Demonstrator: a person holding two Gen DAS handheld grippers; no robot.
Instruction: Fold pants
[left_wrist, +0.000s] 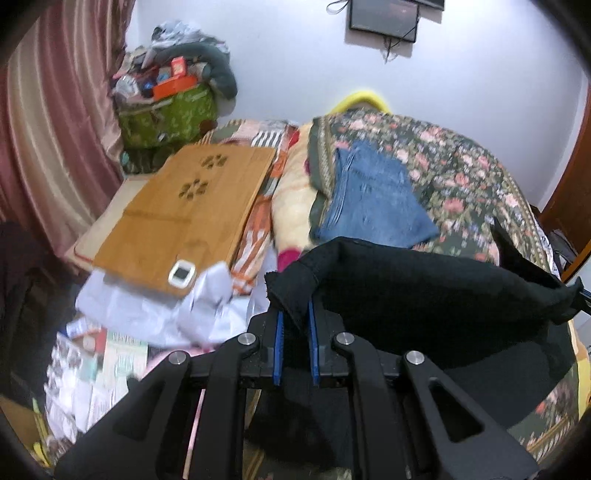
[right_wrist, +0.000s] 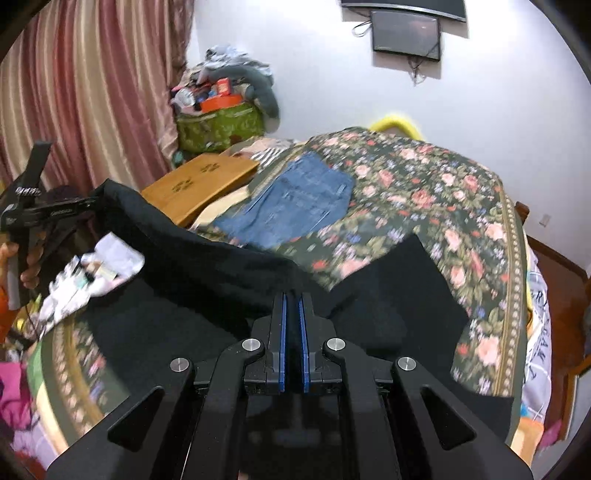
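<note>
Black pants (left_wrist: 424, 284) hang lifted over a floral bedspread (left_wrist: 461, 173). My left gripper (left_wrist: 295, 314) is shut on one corner of the black cloth, which bunches between its blue pads (left_wrist: 279, 332). In the right wrist view my right gripper (right_wrist: 293, 306) is shut on the other end of the black pants (right_wrist: 207, 258), and the cloth stretches left toward the other gripper, held in a hand (right_wrist: 31, 258). The lower part of the pants drapes onto the bed under both grippers.
Folded blue jeans (left_wrist: 373, 195) lie further up the bedspread. A wooden lap tray (left_wrist: 188, 210) with a small white device sits to the left, over papers. A green bag (left_wrist: 170, 114) piled with clutter stands by the pink curtain (right_wrist: 92, 92). A wall screen (right_wrist: 406, 35) hangs above.
</note>
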